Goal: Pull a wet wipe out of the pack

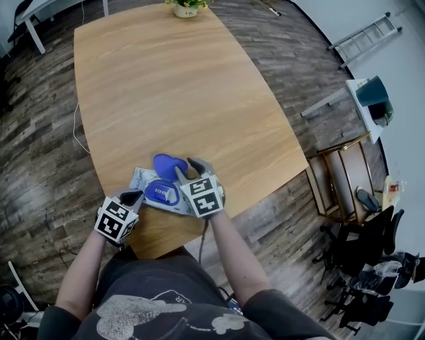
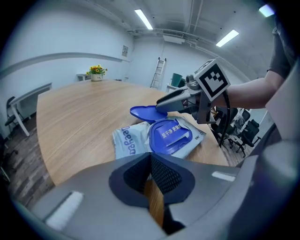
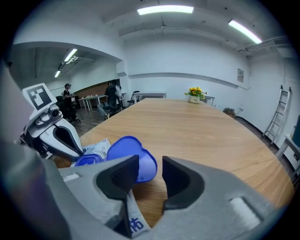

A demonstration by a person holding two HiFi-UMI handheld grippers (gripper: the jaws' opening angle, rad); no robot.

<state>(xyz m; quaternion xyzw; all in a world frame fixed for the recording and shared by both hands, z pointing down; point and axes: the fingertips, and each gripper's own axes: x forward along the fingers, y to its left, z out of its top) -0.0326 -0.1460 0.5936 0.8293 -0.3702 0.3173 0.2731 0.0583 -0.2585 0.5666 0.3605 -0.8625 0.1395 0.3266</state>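
Pack (image 2: 126,143) just ahead of the jaws: pale grey, blue lettering. Lid (image 2: 143,112): solid blue. Table (image 2: 79,112): light wood grain.

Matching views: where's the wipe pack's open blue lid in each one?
Head view: lid low centre, raised at the far side of the pack.
Left gripper view: lid near centre, just above the middle.
Right gripper view: lid left of centre, low, partly behind a jaw.
Shared landmark: flower pot at the far end of the table, in all three.
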